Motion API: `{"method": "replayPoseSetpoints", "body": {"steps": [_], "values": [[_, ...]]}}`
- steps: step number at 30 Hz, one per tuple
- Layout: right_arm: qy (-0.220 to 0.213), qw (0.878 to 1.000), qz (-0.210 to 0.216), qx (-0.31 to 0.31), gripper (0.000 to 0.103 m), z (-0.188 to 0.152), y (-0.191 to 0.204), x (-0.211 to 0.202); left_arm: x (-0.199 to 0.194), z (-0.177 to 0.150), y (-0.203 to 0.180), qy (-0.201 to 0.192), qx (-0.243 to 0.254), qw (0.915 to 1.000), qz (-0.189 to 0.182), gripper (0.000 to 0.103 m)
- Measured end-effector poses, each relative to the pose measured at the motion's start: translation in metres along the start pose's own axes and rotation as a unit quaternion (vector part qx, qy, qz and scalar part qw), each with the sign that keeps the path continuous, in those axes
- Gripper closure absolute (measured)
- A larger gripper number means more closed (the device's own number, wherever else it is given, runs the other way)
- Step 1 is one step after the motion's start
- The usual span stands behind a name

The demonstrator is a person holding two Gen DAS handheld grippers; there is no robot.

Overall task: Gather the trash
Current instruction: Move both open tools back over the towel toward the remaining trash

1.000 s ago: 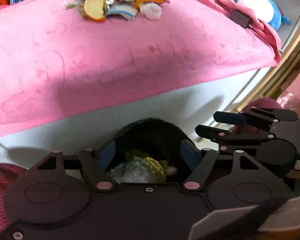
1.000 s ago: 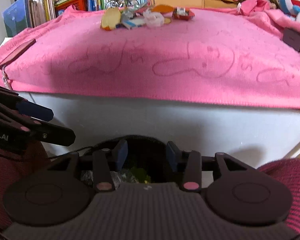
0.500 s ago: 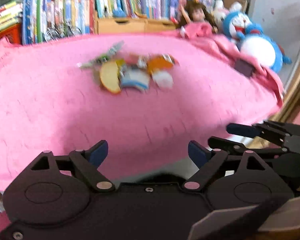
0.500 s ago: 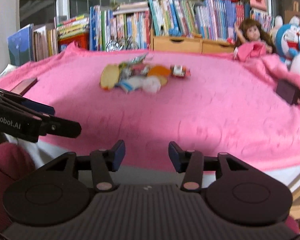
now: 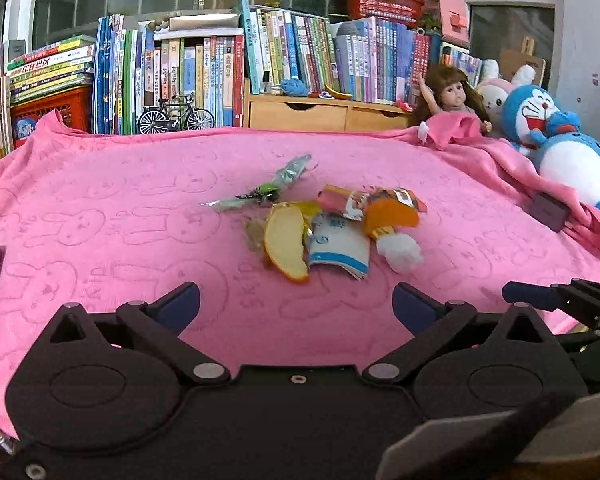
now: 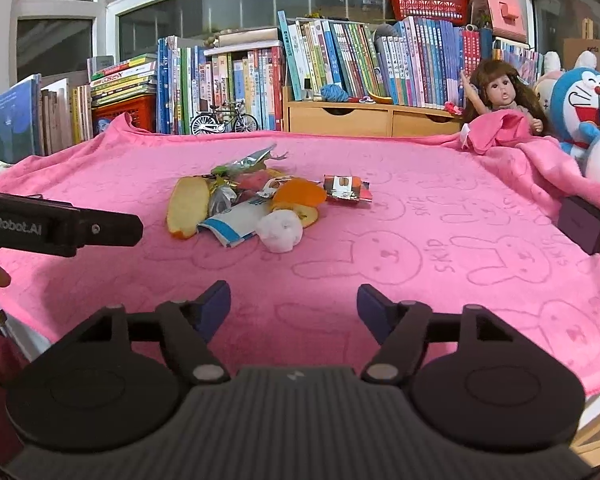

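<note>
I see a big pink blanket (image 6: 380,240) with bunny shapes spread over the bench. It fills most of both views. Behind it stands a long row of books (image 6: 340,60), with a wooden drawer box (image 6: 372,119) in front of them. A small toy bicycle (image 6: 224,118) stands at the far edge of the blanket.

On the right side sit a blue and white plush toy (image 5: 560,148) and a doll (image 6: 500,92) with brown hair, partly under a fold of the blanket. A dark little box (image 6: 584,220) lies on the blanket near them.

My left gripper (image 5: 296,306) is low over the near part of the blanket. Its fingers have just been opening and now stand wide apart, with nothing between them. My right gripper (image 6: 294,306) is beside it. Its fingers have just been opening too, and they are apart with nothing between them.

The trash pile (image 6: 252,204) lies in the middle of the blanket, well ahead of both grippers. Nothing touches it. In it I see a yellow peel (image 5: 286,246), a blue and white wrapper (image 5: 340,248), an orange piece (image 5: 390,214), a white crumpled ball (image 6: 280,230) and a shiny green wrapper (image 5: 276,182). A small red and brown packet (image 6: 346,188) lies just to the right of the pile.
</note>
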State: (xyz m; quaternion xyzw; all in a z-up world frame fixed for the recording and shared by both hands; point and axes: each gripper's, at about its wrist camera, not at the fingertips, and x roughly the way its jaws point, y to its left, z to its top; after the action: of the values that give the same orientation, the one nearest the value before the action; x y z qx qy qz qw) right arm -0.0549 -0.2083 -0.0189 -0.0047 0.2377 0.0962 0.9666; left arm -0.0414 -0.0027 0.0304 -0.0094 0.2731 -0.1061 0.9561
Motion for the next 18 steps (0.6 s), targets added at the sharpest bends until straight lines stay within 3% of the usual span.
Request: {"method": "replayPoseSetpoints", "body": {"steps": [10, 11, 12, 13, 15, 18], "values": [[-0.009, 1.0, -0.006, -0.014, 0.018, 0.015, 0.004, 0.036, 0.035, 0.014, 0.016, -0.004, -0.039, 0.9992, -0.002, 0.002], [-0.011, 1.0, -0.007, -0.011, 0.018, 0.017, 0.004, 0.038, 0.039, 0.016, 0.017, -0.004, -0.043, 0.9991, -0.004, 0.005], [-0.013, 1.0, -0.008, -0.01, 0.018, 0.019, 0.004, 0.041, 0.044, 0.018, 0.018, -0.001, -0.047, 0.9989, -0.005, 0.017], [-0.015, 1.0, -0.008, -0.01, 0.018, 0.022, 0.003, 0.045, 0.05, 0.02, 0.018, 0.007, -0.053, 0.9986, -0.005, 0.036], [-0.015, 1.0, -0.007, -0.011, 0.02, 0.025, 0.004, 0.052, 0.063, 0.022, 0.02, 0.019, -0.073, 0.9971, -0.013, 0.048], [-0.009, 1.0, -0.007, -0.014, 0.024, 0.026, 0.006, 0.063, 0.081, 0.024, 0.024, 0.027, -0.101, 0.9941, -0.026, 0.049]]}}
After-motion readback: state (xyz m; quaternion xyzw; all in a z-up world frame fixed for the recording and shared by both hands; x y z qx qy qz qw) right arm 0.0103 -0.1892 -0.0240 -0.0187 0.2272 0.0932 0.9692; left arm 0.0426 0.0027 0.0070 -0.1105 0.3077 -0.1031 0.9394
